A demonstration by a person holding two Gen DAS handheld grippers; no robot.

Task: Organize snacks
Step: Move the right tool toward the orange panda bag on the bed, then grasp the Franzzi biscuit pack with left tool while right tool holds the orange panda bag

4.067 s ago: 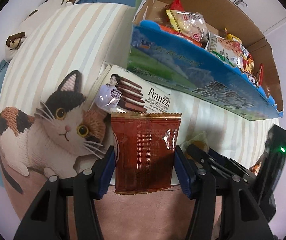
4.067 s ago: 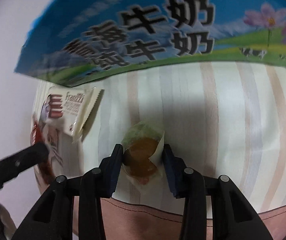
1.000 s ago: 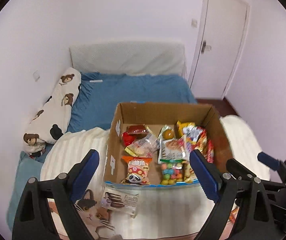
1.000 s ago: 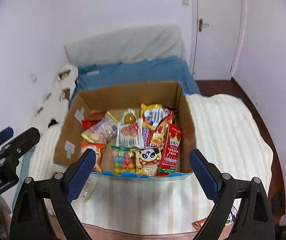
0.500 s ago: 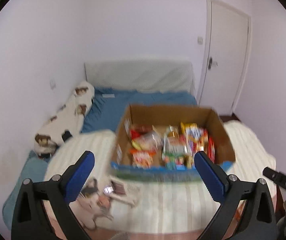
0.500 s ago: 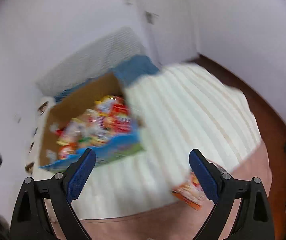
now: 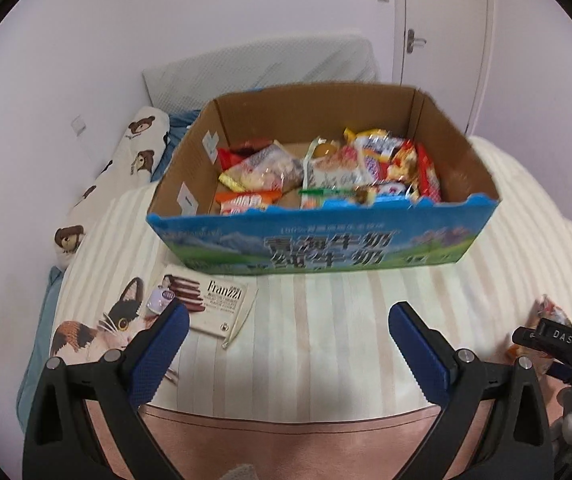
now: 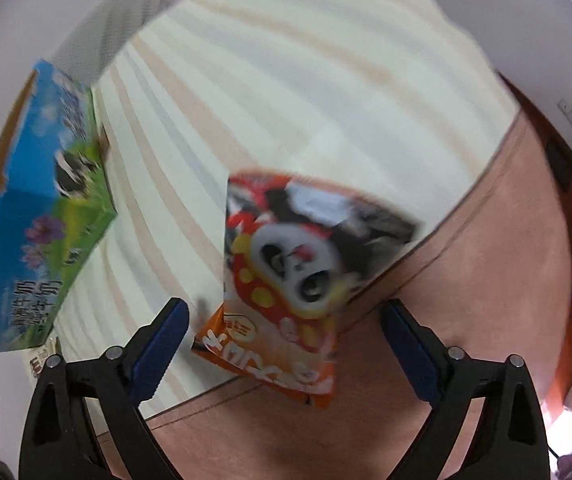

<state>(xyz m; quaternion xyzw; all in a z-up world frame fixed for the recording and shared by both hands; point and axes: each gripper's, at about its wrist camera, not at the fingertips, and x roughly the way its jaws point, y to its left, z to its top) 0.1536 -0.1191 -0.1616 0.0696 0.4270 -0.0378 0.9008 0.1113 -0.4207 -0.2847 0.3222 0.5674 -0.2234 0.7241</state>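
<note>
Blue-padded fingers of the left hand-held gripper (image 7: pixel 289 334) stand spread wide, released, with nothing between them; its jaws have just been opening. It tilts downward over a striped blanket (image 7: pixel 326 320) on a bed. Beyond the left finger lies a white biscuit packet (image 7: pixel 209 304), flat on the blanket, near a printed cat picture (image 7: pixel 101 328). Further ahead stands a cardboard box (image 7: pixel 322 248) with a blue printed front, open at the top and filled with mixed snack packets (image 7: pixel 326 176). The biscuit packet lies just in front of the box's left corner, apart from the gripper's pads. At the right edge of this view part of the other gripper shows beside a small snack bag.

From the right wrist view, the right hand-held gripper (image 8: pixel 281 330) points steeply down, its blue pads (image 8: pixel 157 344) also spread wide and released. An orange panda snack bag (image 8: pixel 298 276) lies below it, at the border where the striped blanket meets a pink sheet (image 8: pixel 486 280). The bag's lower end sits between the two fingers, closer to the left pad, but neither pad touches it. This view is blurred. The box's blue corner (image 8: pixel 45 216) shows at the left, well apart from the bag.
</note>
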